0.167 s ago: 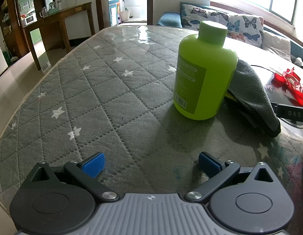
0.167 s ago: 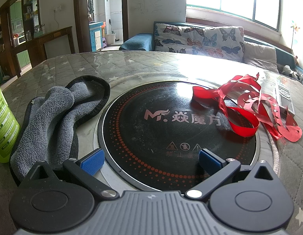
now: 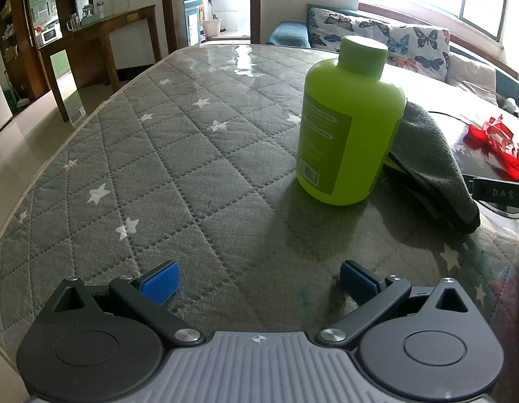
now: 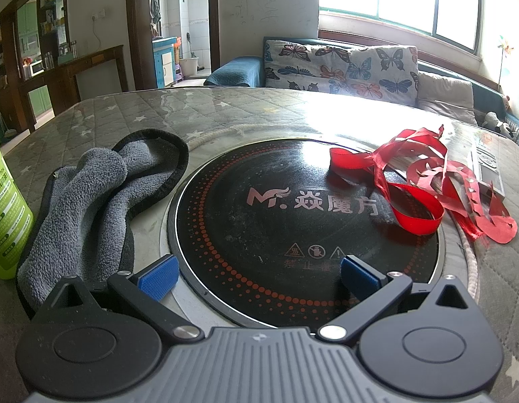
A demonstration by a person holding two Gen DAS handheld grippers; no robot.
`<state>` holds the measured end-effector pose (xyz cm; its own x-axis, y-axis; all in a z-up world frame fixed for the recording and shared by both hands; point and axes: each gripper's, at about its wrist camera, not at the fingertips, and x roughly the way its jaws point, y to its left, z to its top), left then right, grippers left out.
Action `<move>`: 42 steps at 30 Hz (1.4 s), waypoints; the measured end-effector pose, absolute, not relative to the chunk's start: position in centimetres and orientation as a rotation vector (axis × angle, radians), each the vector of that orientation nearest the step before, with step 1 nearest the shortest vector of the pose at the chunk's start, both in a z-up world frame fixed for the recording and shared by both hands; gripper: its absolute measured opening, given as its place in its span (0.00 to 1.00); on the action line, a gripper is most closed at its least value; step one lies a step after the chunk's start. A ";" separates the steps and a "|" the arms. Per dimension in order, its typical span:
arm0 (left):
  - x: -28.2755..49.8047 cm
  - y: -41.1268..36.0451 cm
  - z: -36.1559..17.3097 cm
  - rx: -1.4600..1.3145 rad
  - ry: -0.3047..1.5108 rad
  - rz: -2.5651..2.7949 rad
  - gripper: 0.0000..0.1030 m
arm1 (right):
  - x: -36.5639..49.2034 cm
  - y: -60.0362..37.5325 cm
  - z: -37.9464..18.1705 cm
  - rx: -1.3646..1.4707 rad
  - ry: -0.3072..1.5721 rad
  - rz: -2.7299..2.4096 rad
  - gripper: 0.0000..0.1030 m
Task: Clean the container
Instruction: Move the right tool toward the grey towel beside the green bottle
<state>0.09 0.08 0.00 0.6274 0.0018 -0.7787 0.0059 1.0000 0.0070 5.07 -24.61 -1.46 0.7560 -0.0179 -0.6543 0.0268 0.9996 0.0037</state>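
A lime-green capped bottle (image 3: 350,124) stands upright on the grey quilted table cover, ahead and right of my left gripper (image 3: 259,280), which is open and holds nothing. A grey cloth (image 3: 430,161) lies just behind the bottle. In the right wrist view the same cloth (image 4: 88,194) lies crumpled left of a round black induction cooktop (image 4: 293,221). Red ribbon and paper scraps (image 4: 424,184) lie on the cooktop's right side. My right gripper (image 4: 259,273) hovers open over the cooktop's near edge. The bottle (image 4: 7,215) shows at the far left.
The quilted star-patterned table cover (image 3: 158,174) stretches left and ahead to a rounded edge. A remote-like device (image 4: 487,171) lies beyond the red scraps. A sofa with butterfly cushions (image 4: 340,67) stands behind the table, and a wooden sideboard (image 3: 101,37) at the far left.
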 end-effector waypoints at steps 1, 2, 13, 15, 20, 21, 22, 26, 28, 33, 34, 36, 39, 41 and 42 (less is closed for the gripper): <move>0.2 0.1 0.0 0.010 0.893 -0.004 1.00 | 5.2 -24.7 -1.2 0.022 0.714 -0.021 1.00; 0.3 0.1 0.1 0.011 0.894 -0.007 1.00 | 5.2 -24.8 -1.0 0.031 0.715 -0.017 1.00; 0.9 -0.5 0.9 0.017 0.893 -0.015 1.00 | 6.0 -25.5 2.7 0.203 0.685 0.053 0.99; 1.3 -0.7 1.1 0.017 0.892 -0.015 1.00 | 6.3 -25.3 3.9 0.265 0.678 0.098 0.97; -0.2 -0.2 0.1 0.018 0.880 -0.029 1.00 | 7.2 -22.8 5.8 0.299 0.689 0.186 0.89; -0.4 -0.3 0.2 0.018 0.879 -0.031 1.00 | 7.4 -22.4 5.9 0.288 0.690 0.189 0.87; -0.5 -0.3 0.2 0.019 0.880 -0.031 1.00 | 7.6 -22.0 5.9 0.276 0.694 0.190 0.86; -0.5 -0.3 0.2 0.018 0.880 -0.033 1.00 | 8.6 -20.3 5.3 0.254 0.727 0.198 0.78; -0.6 -0.3 0.1 0.018 0.879 -0.034 1.00 | 8.5 -19.7 5.1 0.243 0.730 0.190 0.78; -0.6 -0.3 0.1 0.017 0.876 -0.030 1.00 | 7.0 -19.1 5.1 0.192 0.715 0.177 0.83; -0.6 -0.4 0.1 0.015 0.876 -0.027 1.00 | 6.8 -19.2 5.1 0.184 0.718 0.174 0.84; -0.7 -0.4 0.1 0.014 0.876 -0.024 1.00 | 6.4 -19.3 5.0 0.168 0.723 0.167 0.85; -0.9 -0.4 0.1 0.012 0.876 -0.021 1.00 | 5.4 -19.3 5.0 0.150 0.725 0.160 0.85; -1.0 -0.5 0.1 0.012 0.877 -0.021 1.00 | 4.6 -19.3 5.1 0.117 0.721 0.159 0.86; -1.0 -0.5 0.2 0.012 0.877 -0.021 1.00 | 4.3 -19.3 5.1 0.103 0.719 0.156 0.88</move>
